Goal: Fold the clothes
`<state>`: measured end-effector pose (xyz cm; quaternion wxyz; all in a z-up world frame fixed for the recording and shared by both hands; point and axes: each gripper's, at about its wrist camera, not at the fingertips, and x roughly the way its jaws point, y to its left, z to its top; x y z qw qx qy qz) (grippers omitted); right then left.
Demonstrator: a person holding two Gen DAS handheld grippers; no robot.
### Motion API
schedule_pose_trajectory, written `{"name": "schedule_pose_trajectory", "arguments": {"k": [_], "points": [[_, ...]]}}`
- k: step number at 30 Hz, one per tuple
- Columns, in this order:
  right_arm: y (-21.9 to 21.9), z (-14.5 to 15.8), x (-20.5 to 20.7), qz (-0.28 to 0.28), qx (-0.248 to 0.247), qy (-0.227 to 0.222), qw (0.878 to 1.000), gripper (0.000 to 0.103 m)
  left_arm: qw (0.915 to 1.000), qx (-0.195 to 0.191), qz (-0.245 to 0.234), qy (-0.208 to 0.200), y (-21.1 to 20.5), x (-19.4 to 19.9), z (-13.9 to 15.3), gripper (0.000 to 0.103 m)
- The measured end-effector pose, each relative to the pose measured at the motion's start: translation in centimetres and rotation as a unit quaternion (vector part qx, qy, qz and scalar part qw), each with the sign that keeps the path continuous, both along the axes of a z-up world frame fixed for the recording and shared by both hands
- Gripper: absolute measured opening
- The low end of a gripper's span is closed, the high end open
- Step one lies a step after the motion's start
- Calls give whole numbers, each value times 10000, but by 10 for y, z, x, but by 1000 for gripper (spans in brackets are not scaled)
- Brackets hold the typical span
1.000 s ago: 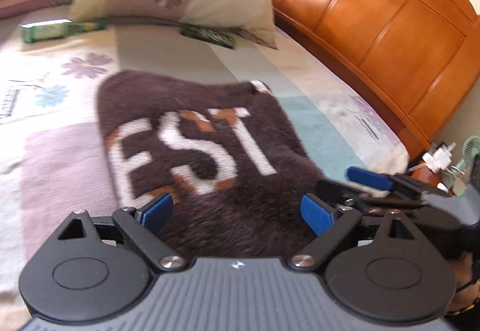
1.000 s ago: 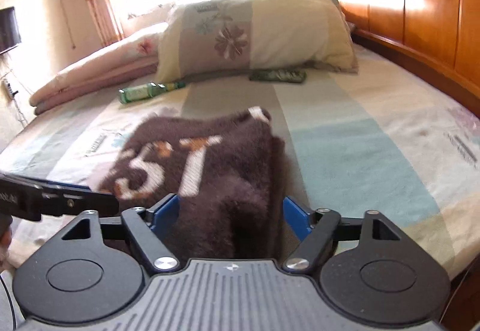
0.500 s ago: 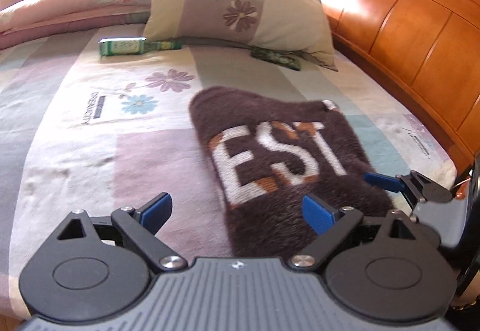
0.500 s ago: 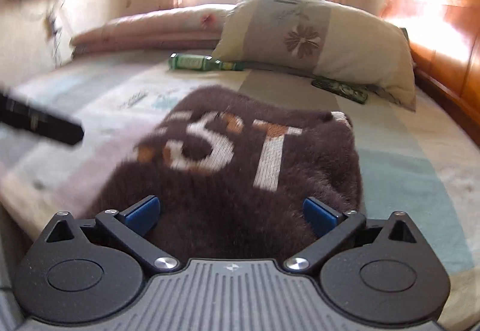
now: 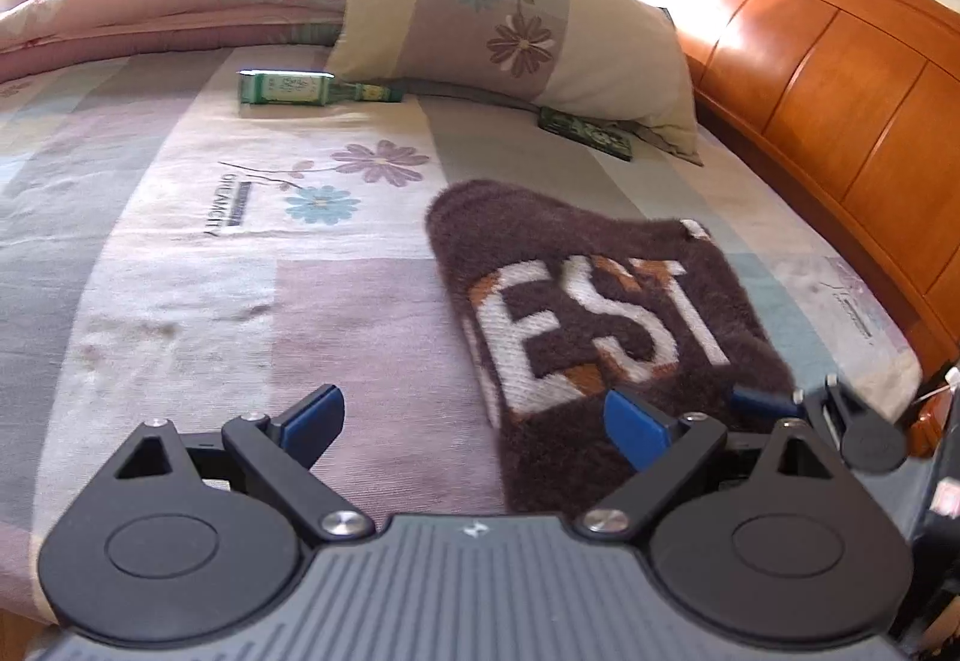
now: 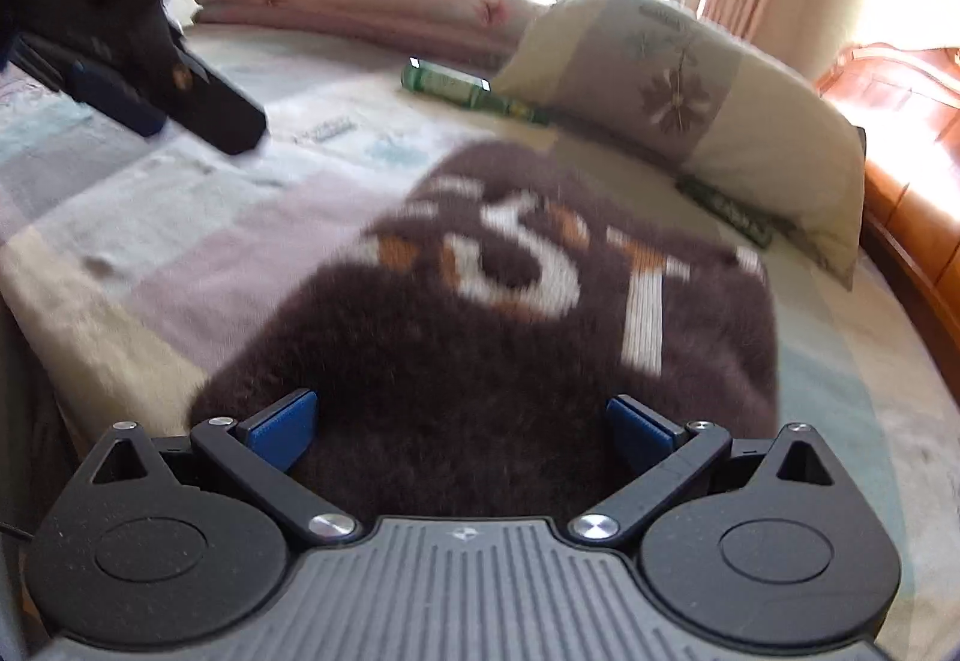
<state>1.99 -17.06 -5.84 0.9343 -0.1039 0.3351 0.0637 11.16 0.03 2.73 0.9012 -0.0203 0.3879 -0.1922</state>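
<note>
On the bed (image 5: 180,301), folded brown fuzzy sweater (image 5: 600,313) lies flat near the pillow (image 5: 510,19). Left tongs (image 5: 474,418) spread wide over bare sheet, gripping nothing. Right tongs (image 6: 459,430) fully spread above sweater's near edge, pads clear of the fabric.

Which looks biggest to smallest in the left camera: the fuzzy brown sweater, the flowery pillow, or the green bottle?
1. Flowery cream pillow and fuzzy brown sweater with white letters: they look alike, and the sweater lies nearer the camera, so no ranking.
2. Green bottle, clearly smallest.
</note>
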Motion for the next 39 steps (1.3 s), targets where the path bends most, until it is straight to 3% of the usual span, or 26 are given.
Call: {"name": "schedule_pose_trajectory", "arguments": {"k": [3,7,13,17,20,22,25,32,36,39], "points": [[-3,12,-6,-16,40,22,10000,103,10000,49,57,-62,4,2,3,94],[5,30,-5,92,55,-286,9995,103,9999,-56,28,-101,4,2,4,94],[17,7,11,288,205,265,9990,103,10000,-45,5,-85,6,-1,4,94],[-13,34,15,104,567,-150,9982,103,9999,-72,97,-74,11,3,6,94],[-46,34,29,-369,642,-184,9971,103,9999,-140,31,-57,7,4,6,94],[-69,17,36,-633,907,194,9937,103,9998,-167,-61,-26,2,4,4,94],[-83,7,25,-564,1031,151,9930,103,9997,-161,-156,33,-3,4,2,94],[-84,30,23,-543,1671,-98,9844,103,9994,-257,-193,158,-15,14,-2,94],[-78,7,26,-602,1479,13,9872,103,9986,-333,-372,169,-22,12,0,94],[-75,11,18,-645,1389,-78,9882,103,9984,-336,-372,255,-22,18,-2,94]]}}
